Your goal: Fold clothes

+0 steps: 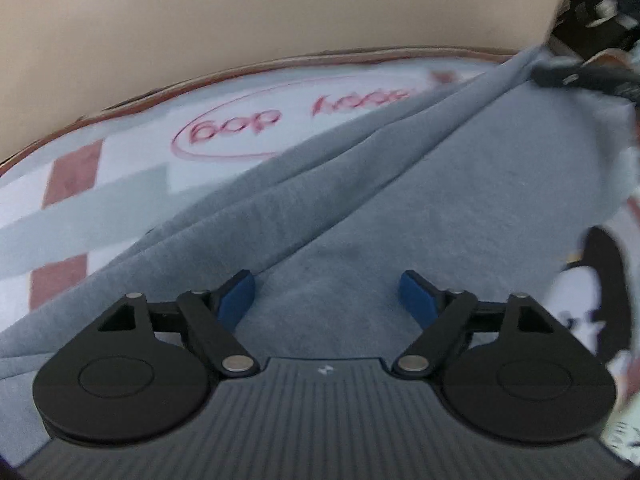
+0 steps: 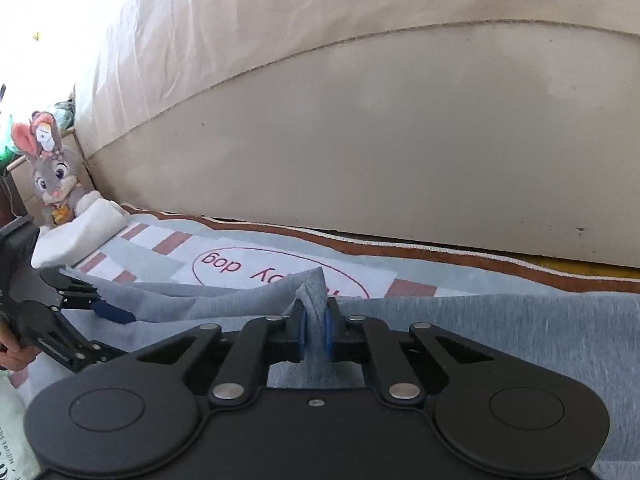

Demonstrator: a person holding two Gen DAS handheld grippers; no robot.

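Jaws on the right gripper (image 2: pixel 315 326) are pressed together on a raised pinch of the grey garment (image 2: pixel 500 332), the cloth standing up as a small peak between the blue pads (image 2: pixel 329 330) at the middle of the right wrist view. Jaws on the left gripper (image 1: pixel 327 294) are spread wide with nothing between them, their blue pads (image 1: pixel 238 296) low over the same grey garment (image 1: pixel 400 200).

In the left wrist view the garment fills the lower and middle part, with long folds running from about 8 o'clock up toward 1 o'clock, where the cloth is drawn to a point at the blurred dark tip of the right gripper (image 1: pixel 576 76). The garment lies on a mat (image 1: pixel 132 184) printed with pale grey and dusty red blocks and a red oval holding the words "happy dog", seen upside down. A brown edge borders the mat at 12 o'clock, and a beige upholstered surface (image 1: pixel 280 12) rises behind it.

In the right wrist view the left gripper (image 2: pixel 102 320) appears at 9 o'clock, held by a hand (image 2: pixel 14 354) at the frame edge, one blue pad touching the garment's far side. At 10 o'clock a plush rabbit (image 2: pixel 54 176) sits behind a folded white cloth (image 2: pixel 80 232) on the mat's corner.
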